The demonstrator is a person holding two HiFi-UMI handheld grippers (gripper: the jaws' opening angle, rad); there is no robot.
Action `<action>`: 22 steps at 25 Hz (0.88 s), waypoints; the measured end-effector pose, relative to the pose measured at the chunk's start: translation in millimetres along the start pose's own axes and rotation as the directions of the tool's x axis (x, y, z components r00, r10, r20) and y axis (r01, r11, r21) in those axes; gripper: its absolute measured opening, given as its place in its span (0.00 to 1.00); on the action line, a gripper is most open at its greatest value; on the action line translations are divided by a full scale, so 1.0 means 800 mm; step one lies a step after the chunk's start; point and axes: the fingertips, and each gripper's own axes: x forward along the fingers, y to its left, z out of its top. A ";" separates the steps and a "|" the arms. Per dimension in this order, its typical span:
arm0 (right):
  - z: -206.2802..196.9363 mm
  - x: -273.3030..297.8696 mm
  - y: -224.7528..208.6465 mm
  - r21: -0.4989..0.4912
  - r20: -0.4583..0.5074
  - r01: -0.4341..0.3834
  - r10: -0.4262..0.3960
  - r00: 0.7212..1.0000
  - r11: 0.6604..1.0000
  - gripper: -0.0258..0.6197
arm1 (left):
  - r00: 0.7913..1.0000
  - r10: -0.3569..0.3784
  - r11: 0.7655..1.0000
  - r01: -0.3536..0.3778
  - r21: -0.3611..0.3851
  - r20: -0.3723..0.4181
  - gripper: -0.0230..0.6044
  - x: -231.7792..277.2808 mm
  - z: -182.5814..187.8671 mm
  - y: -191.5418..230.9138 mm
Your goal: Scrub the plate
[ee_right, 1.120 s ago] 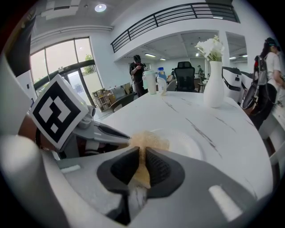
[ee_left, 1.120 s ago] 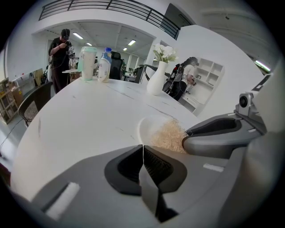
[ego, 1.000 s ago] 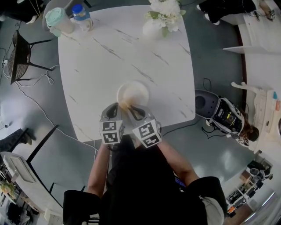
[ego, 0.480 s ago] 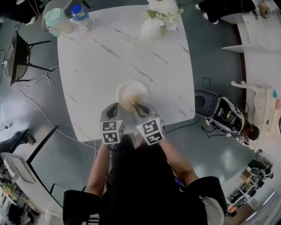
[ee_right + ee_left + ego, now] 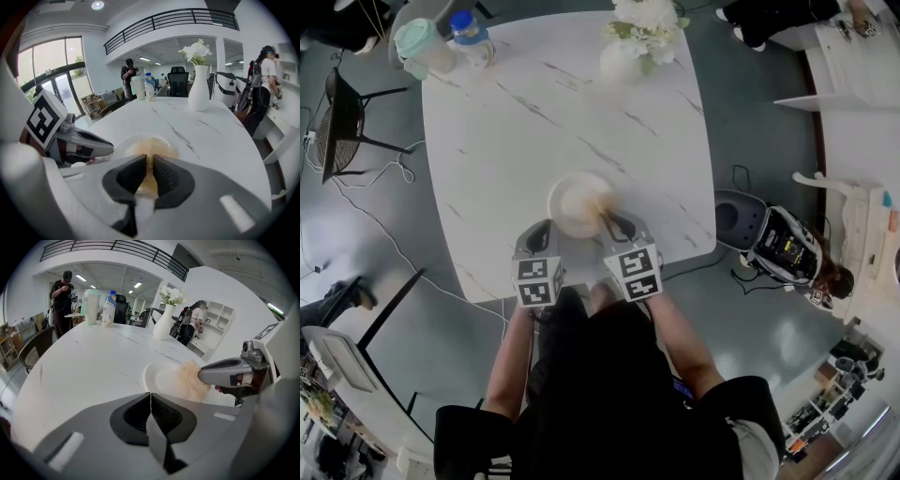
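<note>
The plate (image 5: 565, 191) sits on the white marble table (image 5: 534, 122), close to its near edge and roughly midway along it, right in front of the person. It looks like glazed ceramic to me: stiff, smooth, probably slick and breakable. With nothing pinning it down it could skate across the marble under a hard rub. I'd steady it at the rim on the near-left side, away from the scrubbing.

The right gripper (image 5: 606, 218) has its jaws pinched nearly together on a tan, fuzzy scrub pad (image 5: 596, 203). The pad looks soft and squashy, and it lies on the right half of the plate. The left gripper (image 5: 543, 228) has its jaws pressed flat against each other with nothing between them. Its tips are just beside the plate's near-left rim; whether they touch it I can't tell.

Apart from the pad I see nothing on the plate, no food or suds I could swear to. Near the far edge, towards the right corner, stands a white vase (image 5: 619, 58) holding white flowers (image 5: 652, 17). At the far left corner are a mint-lidded cup (image 5: 422, 42) and a blue-capped bottle (image 5: 474, 36); I can't make out their contents.
</note>
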 end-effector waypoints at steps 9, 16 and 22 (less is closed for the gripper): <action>0.004 -0.004 0.002 0.003 0.009 -0.004 0.004 1.000 1.000 0.12 | 1.000 0.002 1.000 -0.002 0.000 0.004 0.06 -0.003 0.002 -0.002; 0.009 -0.013 -0.004 0.012 0.028 0.007 -0.007 1.000 1.000 0.12 | 1.000 0.010 1.000 -0.010 0.003 0.016 0.06 -0.009 0.005 -0.003; 0.018 -0.031 -0.011 -0.001 0.066 0.031 -0.031 0.997 1.000 0.12 | 0.998 0.035 0.999 -0.036 0.012 0.052 0.05 -0.027 0.020 -0.006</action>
